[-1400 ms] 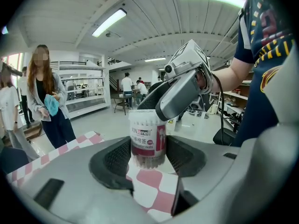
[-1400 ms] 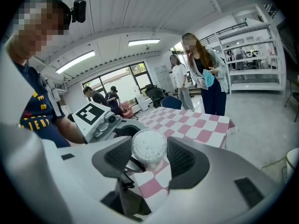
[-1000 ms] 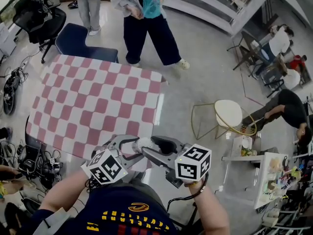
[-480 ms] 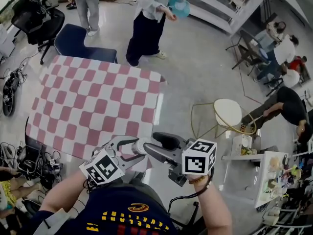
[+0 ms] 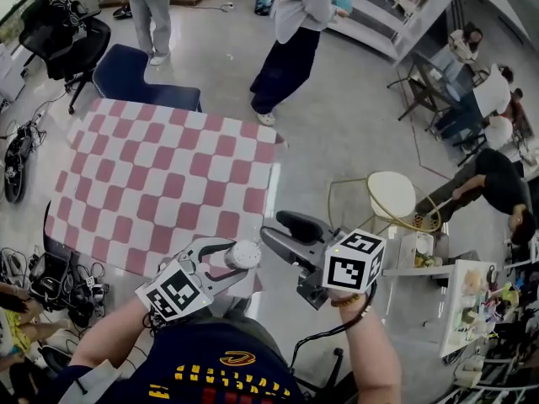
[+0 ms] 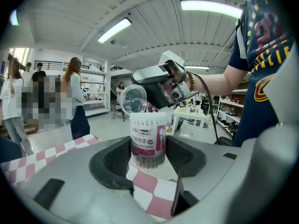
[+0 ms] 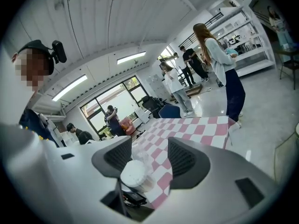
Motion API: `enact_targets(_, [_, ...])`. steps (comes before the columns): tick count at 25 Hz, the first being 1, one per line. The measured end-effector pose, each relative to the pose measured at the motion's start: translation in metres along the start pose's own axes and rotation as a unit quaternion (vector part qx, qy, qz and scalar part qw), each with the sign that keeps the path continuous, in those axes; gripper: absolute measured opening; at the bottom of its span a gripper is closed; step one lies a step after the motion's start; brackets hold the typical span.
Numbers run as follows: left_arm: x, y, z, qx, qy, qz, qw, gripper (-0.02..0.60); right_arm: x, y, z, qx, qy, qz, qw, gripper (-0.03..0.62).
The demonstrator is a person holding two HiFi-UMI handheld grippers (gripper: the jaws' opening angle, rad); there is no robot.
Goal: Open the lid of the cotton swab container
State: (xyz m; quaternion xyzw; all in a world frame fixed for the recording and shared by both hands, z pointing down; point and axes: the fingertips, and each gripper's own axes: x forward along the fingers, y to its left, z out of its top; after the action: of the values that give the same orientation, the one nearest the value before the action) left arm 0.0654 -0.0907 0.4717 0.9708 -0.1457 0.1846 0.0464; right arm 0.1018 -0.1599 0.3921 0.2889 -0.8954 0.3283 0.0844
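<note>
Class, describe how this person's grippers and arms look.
The left gripper and right gripper have grey bodies, black ribbed pads, each with a white cube of black square markers. A black cable trails below the right one. Navy short-sleeved shirt with yellow print; bead bracelet on the right wrist.

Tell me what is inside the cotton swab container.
White swab tips pack the open top of the cotton swab container; its clear lid stands flipped up. The label hides the sticks below.

I get bright, even light from long white ceiling tube lights (image 6: 114, 30) (some glare there). Both gripper views bow and darken at their edges.
</note>
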Motion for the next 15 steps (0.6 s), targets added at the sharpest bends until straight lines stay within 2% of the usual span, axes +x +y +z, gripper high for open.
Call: enact_targets(15, [-0.002, -0.01, 0.006, -0.005, -0.011, -0.009, 0.9999, 0.236, 0.002, -0.041, 0.003, 0.041, -0.018, -0.016, 0.999, 0.239])
